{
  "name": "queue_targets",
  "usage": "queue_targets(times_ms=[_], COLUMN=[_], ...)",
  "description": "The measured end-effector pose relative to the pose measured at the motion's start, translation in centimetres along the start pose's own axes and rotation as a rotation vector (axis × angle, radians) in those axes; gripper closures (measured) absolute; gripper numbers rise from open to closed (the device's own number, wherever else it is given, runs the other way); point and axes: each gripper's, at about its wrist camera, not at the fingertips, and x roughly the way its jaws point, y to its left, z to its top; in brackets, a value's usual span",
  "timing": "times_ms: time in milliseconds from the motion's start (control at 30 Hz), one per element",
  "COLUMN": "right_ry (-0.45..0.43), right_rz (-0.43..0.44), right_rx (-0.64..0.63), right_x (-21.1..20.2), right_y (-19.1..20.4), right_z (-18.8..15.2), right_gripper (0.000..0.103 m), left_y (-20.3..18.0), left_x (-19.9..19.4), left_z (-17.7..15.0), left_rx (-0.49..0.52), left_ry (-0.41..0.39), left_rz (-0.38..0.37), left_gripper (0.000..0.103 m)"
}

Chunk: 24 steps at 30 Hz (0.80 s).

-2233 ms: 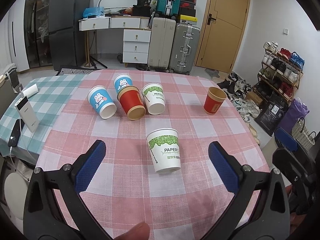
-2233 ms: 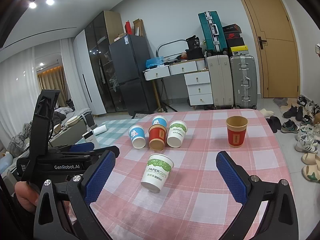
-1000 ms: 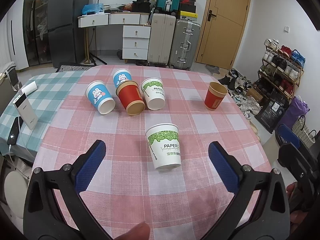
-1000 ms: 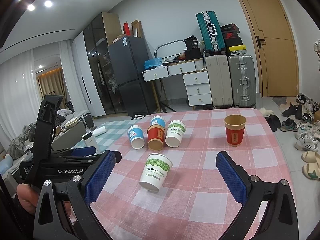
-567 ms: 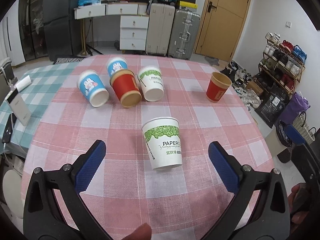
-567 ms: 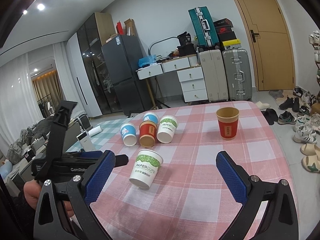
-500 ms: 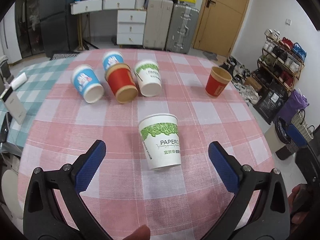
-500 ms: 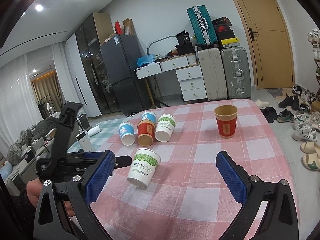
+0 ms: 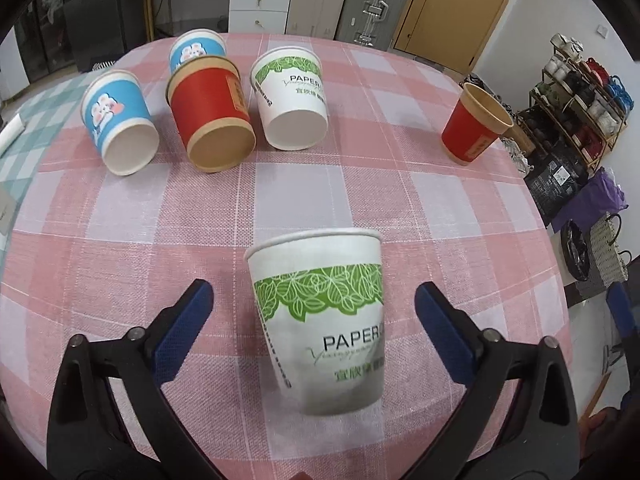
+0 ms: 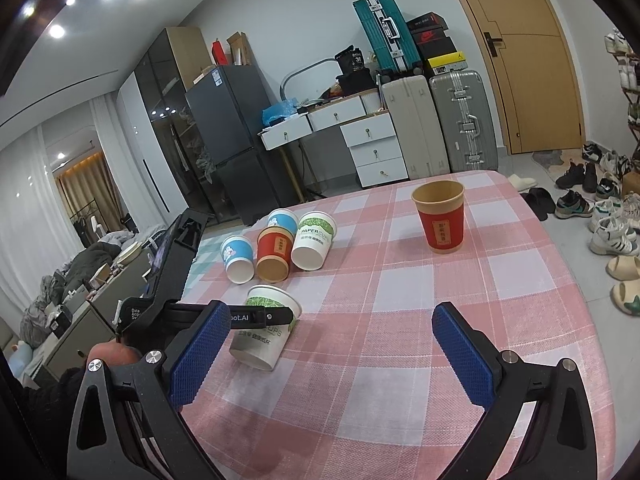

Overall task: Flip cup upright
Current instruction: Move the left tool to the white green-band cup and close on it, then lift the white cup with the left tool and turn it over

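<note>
White leaf-print paper cup (image 9: 320,312) between our left gripper (image 9: 314,304) jaws, wide open, untouched.
Cup inverted, axis near vertical; right gripper (image 10: 332,340) open, empty.

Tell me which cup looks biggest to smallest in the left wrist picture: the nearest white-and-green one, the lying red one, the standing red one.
1. Nearest white-and-green cup, though nearness inflates it.
2. Lying red cup.
3. Standing red cup, farthest away, so true sizes are unsure.

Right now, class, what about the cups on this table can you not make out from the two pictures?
- Nearest white cup: the "PAPER" wording runs round its side in the left wrist view.
- Same cup: the left gripper's bar crosses it in the right wrist view.
- Rear blue cup: lower half hidden behind the lying red cup.
- Upright red cup: label too small to read.
</note>
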Motion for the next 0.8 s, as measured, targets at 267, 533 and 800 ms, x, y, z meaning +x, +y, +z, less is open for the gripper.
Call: queue_targets(times_ms=[267,533,800], right_ry=[-0.02,-0.045,-0.053], right_rz=[0.006,0.026,0.044], right_rx=[0.0,-0.035,-0.059], right_x=[-1.0,-2.8,-3.8], right_y=[0.5,2.8,4.8], right_z=[0.4,0.6,0.2], right_gripper=[0.0,0.0,0.0], left_y=[1.7,0.5,1.3], left_x=[1.9,-2.6,-11.8], left_z=[0.7,1.7,0.8], left_rx=[-0.093,-0.037,0.048], left_ry=[0.102,0.137,0.131], left_rz=[-0.172,-0.256,-0.287], left_gripper=[0.041,0.041,0.041])
